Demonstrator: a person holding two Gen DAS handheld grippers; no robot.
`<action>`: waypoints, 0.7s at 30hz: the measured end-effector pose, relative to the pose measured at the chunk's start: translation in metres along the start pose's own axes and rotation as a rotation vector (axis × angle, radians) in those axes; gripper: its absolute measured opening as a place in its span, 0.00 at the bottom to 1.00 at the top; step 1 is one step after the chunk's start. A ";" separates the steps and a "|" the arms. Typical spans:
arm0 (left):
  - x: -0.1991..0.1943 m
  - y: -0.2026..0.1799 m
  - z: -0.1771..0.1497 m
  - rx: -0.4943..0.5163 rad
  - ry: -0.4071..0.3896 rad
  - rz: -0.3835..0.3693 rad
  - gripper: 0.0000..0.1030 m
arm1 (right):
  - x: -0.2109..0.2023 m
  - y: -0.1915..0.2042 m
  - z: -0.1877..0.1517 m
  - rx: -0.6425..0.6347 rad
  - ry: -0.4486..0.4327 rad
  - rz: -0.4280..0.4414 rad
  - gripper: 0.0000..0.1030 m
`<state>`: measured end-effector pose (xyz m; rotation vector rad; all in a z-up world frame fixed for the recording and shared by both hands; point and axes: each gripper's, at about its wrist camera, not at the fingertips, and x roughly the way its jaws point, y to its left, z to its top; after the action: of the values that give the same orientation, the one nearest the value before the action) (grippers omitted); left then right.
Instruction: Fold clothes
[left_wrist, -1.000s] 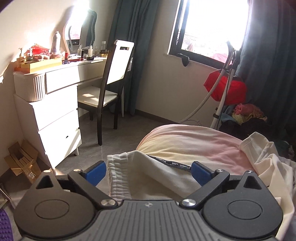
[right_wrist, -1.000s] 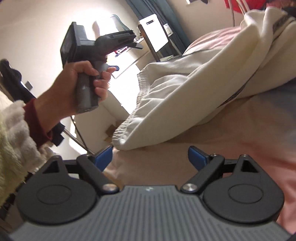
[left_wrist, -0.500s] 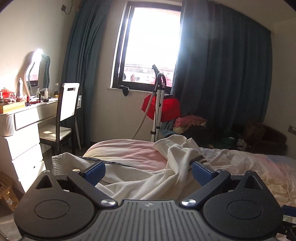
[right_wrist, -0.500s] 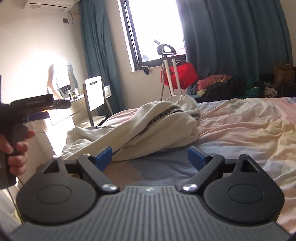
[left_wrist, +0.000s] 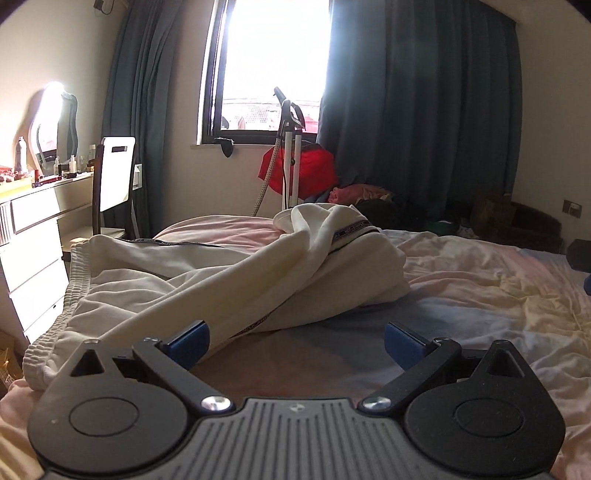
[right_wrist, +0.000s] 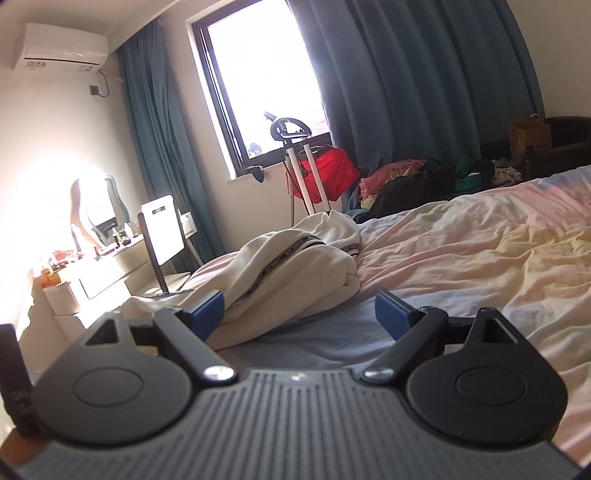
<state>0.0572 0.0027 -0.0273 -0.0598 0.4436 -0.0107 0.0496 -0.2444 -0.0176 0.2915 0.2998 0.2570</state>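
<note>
A cream pair of trousers (left_wrist: 236, 280) with a dark printed side stripe lies crumpled on the bed (left_wrist: 480, 295); its elastic waistband is at the left near the bed's edge. It also shows in the right wrist view (right_wrist: 295, 273). My left gripper (left_wrist: 295, 338) is open and empty, low over the sheet just in front of the trousers. My right gripper (right_wrist: 299, 314) is open and empty, to the right of the left one, with its left fingertip in front of the cloth.
A white dresser (left_wrist: 33, 236) with a mirror and a chair (left_wrist: 114, 184) stand left of the bed. A garment steamer (left_wrist: 290, 155) with a red item and a heap of clothes (right_wrist: 424, 181) stand under the window. The pastel sheet stretches to the right.
Both grippers have swung from pointing left at the dresser to facing the window across the bed, and have drawn back from the trousers. Both have stayed open.
</note>
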 end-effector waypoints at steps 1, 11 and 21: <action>0.004 0.002 0.000 -0.008 0.010 0.001 0.99 | -0.002 0.000 0.000 0.001 0.002 -0.008 0.87; 0.171 0.006 0.093 -0.031 0.157 -0.001 0.97 | 0.001 -0.033 0.001 0.086 0.041 -0.120 0.87; 0.348 0.030 0.178 -0.161 0.200 0.129 0.76 | 0.069 -0.087 -0.022 0.203 0.145 -0.192 0.87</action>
<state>0.4474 0.0348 -0.0179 -0.1897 0.6472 0.1473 0.1244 -0.2998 -0.0829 0.4422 0.4951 0.0579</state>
